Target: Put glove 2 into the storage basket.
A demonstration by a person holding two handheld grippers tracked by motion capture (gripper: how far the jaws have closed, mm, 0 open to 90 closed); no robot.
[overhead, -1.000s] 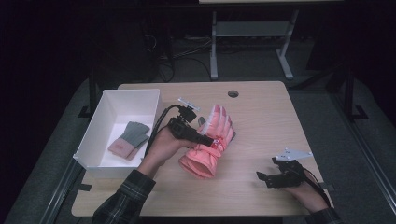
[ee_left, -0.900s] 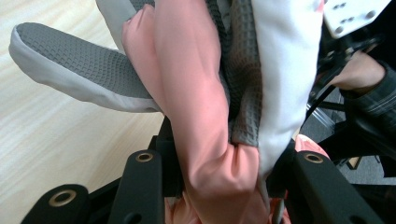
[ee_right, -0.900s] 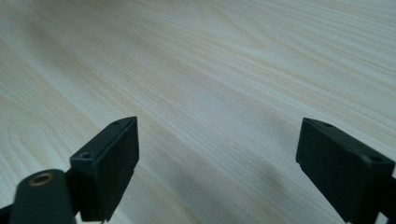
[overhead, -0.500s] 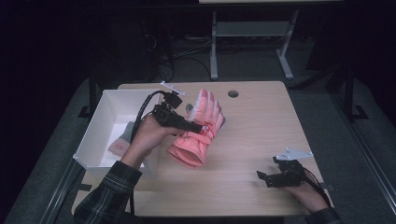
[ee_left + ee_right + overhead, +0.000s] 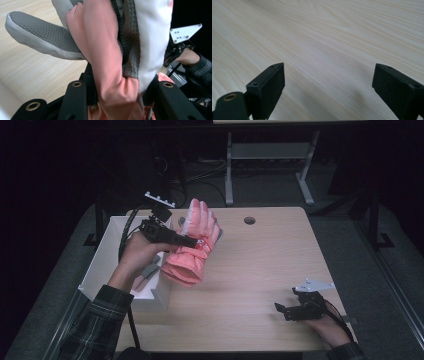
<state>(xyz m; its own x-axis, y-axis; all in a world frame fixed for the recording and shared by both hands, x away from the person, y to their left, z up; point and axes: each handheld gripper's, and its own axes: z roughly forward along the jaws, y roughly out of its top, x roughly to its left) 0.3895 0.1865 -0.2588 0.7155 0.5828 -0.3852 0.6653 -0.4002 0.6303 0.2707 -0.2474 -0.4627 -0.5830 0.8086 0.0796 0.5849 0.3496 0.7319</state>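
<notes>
High view: we are holding the pink glove (image 5: 192, 251) clamped in our left tongs (image 5: 187, 241), clear of the tabletop (image 5: 260, 270) beside the white box (image 5: 107, 255), fingers pointing up. Our right tongs (image 5: 281, 310) are resting near the tabletop's front right edge, jaws standing wide apart with nothing between them.

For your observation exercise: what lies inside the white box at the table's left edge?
Inside the white box, part of a grey and pink glove shows. The hand and the lifted pink glove cover the rest of the box's floor.
</notes>
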